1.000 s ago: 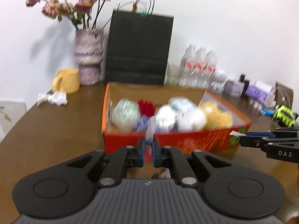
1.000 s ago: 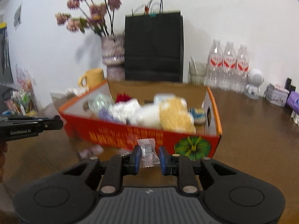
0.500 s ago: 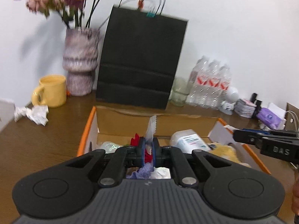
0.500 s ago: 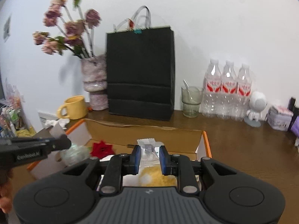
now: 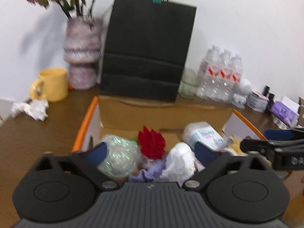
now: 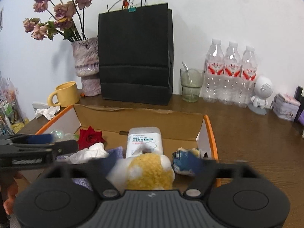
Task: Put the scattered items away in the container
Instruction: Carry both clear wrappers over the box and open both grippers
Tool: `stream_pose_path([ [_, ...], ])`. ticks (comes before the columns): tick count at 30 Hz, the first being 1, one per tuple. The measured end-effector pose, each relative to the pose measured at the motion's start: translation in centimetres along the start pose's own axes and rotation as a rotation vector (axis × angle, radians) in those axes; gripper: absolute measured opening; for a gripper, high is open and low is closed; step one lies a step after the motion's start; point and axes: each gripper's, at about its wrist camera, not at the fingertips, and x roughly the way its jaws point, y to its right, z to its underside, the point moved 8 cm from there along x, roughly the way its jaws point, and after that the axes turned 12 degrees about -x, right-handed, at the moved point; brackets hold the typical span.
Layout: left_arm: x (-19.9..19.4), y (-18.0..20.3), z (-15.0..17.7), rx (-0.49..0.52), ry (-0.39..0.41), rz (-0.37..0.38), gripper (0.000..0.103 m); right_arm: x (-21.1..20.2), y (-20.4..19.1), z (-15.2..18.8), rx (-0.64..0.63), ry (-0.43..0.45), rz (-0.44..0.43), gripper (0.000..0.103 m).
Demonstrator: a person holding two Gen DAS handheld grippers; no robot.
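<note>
While fingers [image 5: 206, 153] just opened, box [image 5: 86, 121] items lie below.

Orange-rimmed box [image 6: 210, 131], red rose [image 6: 90, 137], yellow mug [image 6: 66, 94], black bag [image 6: 135, 57]

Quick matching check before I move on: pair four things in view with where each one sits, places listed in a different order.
Things:
1. red fabric rose
2. yellow mug
3. water bottles
4. wipes pack

Places:
A. on the table, left of the vase
B. in the orange box, middle, by the back wall
C. against the wall, right of the black bag
D. in the orange box, left part

Pairs: 1-D, 2-A, 3-C, 4-B
</note>
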Motion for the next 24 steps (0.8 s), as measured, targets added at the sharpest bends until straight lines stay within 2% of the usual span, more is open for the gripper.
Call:
stream_pose_path([
  [4, -0.8, 0.3, -0.2, 0.029, 0.053, 0.002, 0.103, -0.7, -0.5, -0.4, -0.014, 0.002, -0.007, 0.099],
  [12, -0.2, -0.6, 0.0, -0.009, 0.016, -0.043, 0.103, -0.7, -0.2, -0.4, 0.006, -0.015, -0.004, 0.099],
  [24, -0.2, -0.6, 0.2, -0.013, 0.014, -0.036, 0.103, -0.4, 0.1, -0.2, 0.030, -0.033, 0.004, 0.099],
])
